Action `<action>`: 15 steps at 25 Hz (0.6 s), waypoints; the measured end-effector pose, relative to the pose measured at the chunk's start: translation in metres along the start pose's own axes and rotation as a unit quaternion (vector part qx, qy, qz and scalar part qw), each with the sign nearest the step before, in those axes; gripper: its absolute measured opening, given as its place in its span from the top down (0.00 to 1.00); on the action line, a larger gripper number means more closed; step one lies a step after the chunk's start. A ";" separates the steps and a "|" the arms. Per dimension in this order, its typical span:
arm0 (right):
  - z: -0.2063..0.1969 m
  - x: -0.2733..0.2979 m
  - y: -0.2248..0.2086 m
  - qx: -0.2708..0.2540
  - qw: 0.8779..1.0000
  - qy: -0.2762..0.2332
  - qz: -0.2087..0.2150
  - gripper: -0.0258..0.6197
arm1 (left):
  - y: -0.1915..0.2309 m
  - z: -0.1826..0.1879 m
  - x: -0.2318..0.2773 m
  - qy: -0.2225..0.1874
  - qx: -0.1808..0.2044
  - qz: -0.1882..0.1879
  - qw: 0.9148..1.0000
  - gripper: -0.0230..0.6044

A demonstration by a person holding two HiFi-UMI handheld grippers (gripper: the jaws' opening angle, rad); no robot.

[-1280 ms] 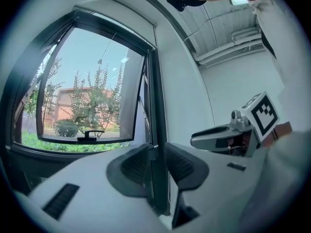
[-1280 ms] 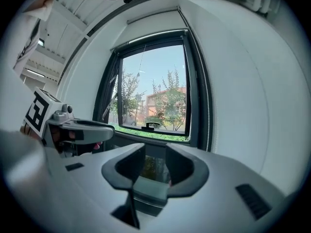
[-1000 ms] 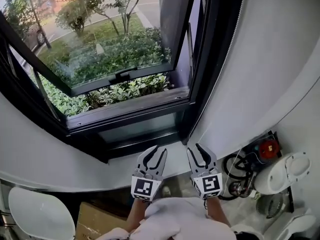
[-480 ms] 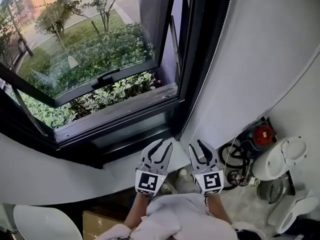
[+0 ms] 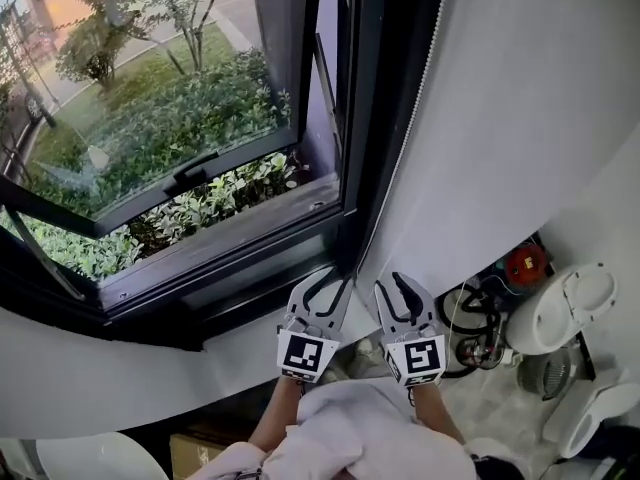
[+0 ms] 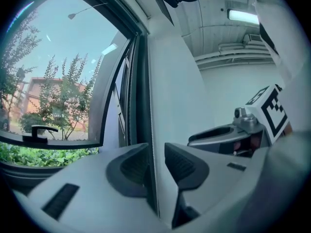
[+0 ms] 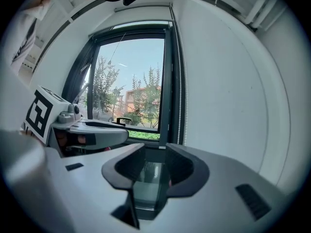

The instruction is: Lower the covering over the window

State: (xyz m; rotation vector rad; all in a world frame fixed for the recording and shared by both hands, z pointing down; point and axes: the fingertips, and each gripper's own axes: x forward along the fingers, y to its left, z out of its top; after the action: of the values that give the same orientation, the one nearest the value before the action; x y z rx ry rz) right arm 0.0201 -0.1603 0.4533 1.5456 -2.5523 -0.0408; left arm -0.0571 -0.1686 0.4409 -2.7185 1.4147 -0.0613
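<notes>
The dark-framed window (image 5: 345,168) has its sash tilted outward over green bushes. No covering shows over the glass. A white bead chain (image 5: 398,168) hangs down the window's right frame. My left gripper (image 5: 325,286) is level at the frame's lower right corner. In the left gripper view the bead chain (image 6: 151,106) runs between the jaws of the left gripper (image 6: 155,161), close to the left pad, and the pads stand apart. My right gripper (image 5: 392,288) is just to its right, open and empty. In the right gripper view the right gripper (image 7: 154,166) faces the window, with the chain (image 7: 182,81) ahead.
A white sill (image 5: 100,368) runs under the window and a white wall (image 5: 530,118) rises at right. Below on the floor are coiled cables (image 5: 470,333), a red-topped item (image 5: 525,263), a white appliance (image 5: 560,313), a white chair (image 5: 90,458) and a cardboard box (image 5: 195,453).
Both grippers have moved right along the sill toward the window's right frame. The bead chain now lies between the left jaws. Neither gripper's jaw gap has changed.
</notes>
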 end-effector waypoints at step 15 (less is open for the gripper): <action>-0.002 0.017 -0.013 0.016 1.000 0.001 0.006 0.76 | 0.001 -0.012 0.050 0.011 -0.005 -0.013 1.000 0.79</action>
State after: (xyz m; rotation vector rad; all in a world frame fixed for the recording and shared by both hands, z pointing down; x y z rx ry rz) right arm 0.0247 -0.1811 0.4563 1.5401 -2.5729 0.0017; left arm -0.0300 -0.2109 0.4527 -2.7528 1.3904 -0.0863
